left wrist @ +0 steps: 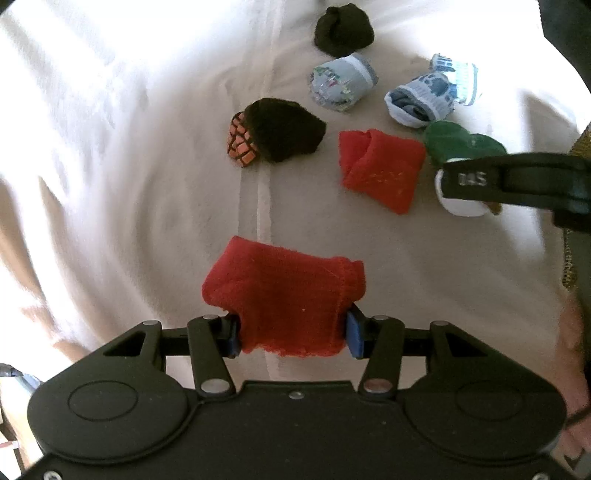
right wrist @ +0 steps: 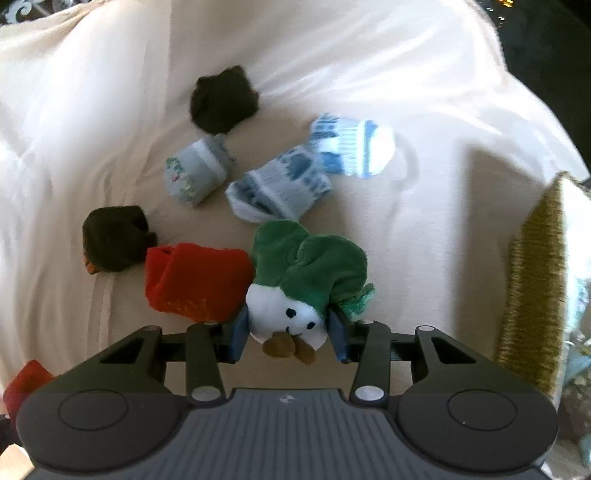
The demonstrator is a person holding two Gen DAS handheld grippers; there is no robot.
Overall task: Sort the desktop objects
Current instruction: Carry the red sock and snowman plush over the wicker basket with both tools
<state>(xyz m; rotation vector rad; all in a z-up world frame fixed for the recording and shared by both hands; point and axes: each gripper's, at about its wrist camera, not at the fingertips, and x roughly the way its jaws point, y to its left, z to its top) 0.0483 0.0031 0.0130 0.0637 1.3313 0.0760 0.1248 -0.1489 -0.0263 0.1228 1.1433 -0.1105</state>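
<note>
In the left wrist view, the left claw (left wrist: 291, 334) is at the bottom middle of the frame. It is squeezing a red sock bundle (left wrist: 282, 295) between its two blue pads, one on each side. Under it lies a white cloth (left wrist: 110, 147) with many folds. Above the claw, near the middle of the frame, a second red sock bundle (left wrist: 380, 168) rests on the cloth. To its left sits a dark sock bundle with an orange checked end (left wrist: 277, 134). At the top middle is a black sock ball (left wrist: 343, 31). Just below that is a grey sock bundle (left wrist: 341, 83), and to the right a blue and white sock (left wrist: 432, 90). At the right edge, the right claw (left wrist: 465, 188) reaches in and covers part of a green and white plush toy (left wrist: 458, 142).

In the right wrist view, the right claw (right wrist: 286, 338) sits at the bottom middle. It pinches the plush toy (right wrist: 295, 288) by its white face, with the green leaves pointing up the frame. The second red sock bundle (right wrist: 192, 284) touches the toy on the left. The dark bundle (right wrist: 110, 238) is further left. The grey bundle (right wrist: 195, 173), the blue and white sock (right wrist: 295, 173) and the black ball (right wrist: 221, 99) lie higher up. A woven yellow thing (right wrist: 539, 288) stands at the right edge.
</note>
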